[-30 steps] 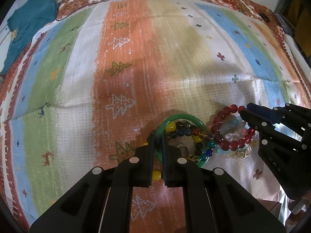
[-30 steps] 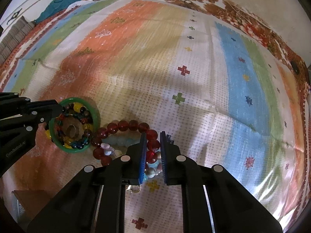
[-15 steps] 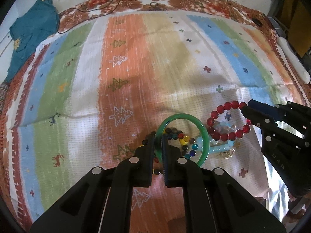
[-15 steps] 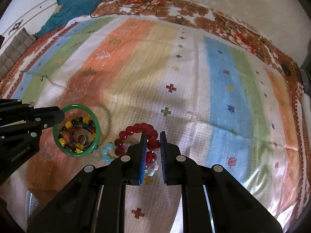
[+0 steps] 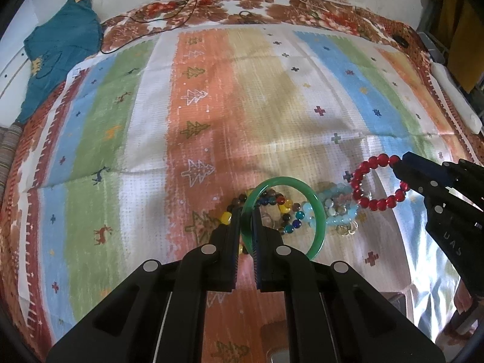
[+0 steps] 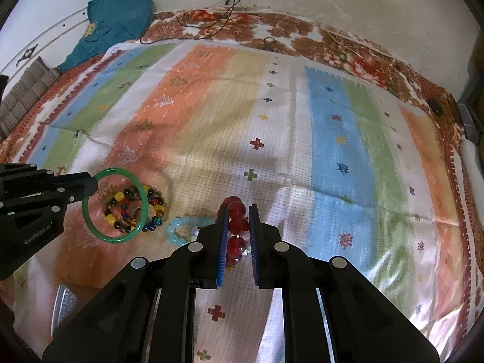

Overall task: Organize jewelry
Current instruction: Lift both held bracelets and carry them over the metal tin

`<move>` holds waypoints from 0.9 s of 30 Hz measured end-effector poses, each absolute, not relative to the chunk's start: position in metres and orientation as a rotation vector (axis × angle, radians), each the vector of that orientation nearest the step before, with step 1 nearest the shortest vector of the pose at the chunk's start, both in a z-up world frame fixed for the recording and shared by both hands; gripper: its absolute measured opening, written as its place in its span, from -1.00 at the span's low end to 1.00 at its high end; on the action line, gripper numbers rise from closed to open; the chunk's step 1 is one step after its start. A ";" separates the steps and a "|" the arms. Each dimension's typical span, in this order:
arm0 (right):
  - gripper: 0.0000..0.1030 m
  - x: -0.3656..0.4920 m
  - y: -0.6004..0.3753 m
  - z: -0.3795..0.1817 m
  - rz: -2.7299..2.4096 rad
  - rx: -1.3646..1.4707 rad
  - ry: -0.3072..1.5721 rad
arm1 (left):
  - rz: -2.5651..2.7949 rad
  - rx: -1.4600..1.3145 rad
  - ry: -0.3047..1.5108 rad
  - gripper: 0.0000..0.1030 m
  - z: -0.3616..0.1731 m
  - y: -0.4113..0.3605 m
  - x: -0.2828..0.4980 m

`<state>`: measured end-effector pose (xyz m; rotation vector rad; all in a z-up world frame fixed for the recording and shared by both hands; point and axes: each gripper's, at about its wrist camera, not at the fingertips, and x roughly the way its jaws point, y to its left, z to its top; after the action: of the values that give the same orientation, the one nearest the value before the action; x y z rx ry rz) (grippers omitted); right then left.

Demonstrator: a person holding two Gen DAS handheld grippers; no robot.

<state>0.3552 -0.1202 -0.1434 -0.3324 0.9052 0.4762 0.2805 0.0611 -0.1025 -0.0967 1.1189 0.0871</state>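
Mid pick-and-separate: my left fingers (image 5: 246,227) clamped on green bangle (image 5: 317,208), right fingers (image 6: 237,227) clamped on red bead bracelet (image 5: 375,202), both lifted over the bedspread (image 5: 272,106) pile; next, probably carry apart, set down separately.

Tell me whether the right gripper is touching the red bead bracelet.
Touching. The right wrist view shows the right gripper with its pads closed on the red bead bracelet, beads pinched between them; in the left wrist view the bracelet hangs from its tip.
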 end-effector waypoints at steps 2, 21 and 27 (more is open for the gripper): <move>-0.73 0.352 -0.123 -0.140 0.472 -0.325 0.898 | 0.089 -0.101 1.113 -0.87 -0.099 0.062 0.276; -0.73 0.317 -0.134 -0.119 0.476 -0.312 0.854 | 0.078 -0.104 1.070 -0.87 -0.071 0.052 0.240; -0.73 0.306 -0.137 -0.110 0.481 -0.297 0.831 | 0.072 -0.102 1.050 -0.86 -0.061 0.047 0.226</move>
<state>0.3058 -0.1373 -0.1095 -0.2971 0.8307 0.4806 0.2258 0.0468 -0.0609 -0.1020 1.0502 0.0717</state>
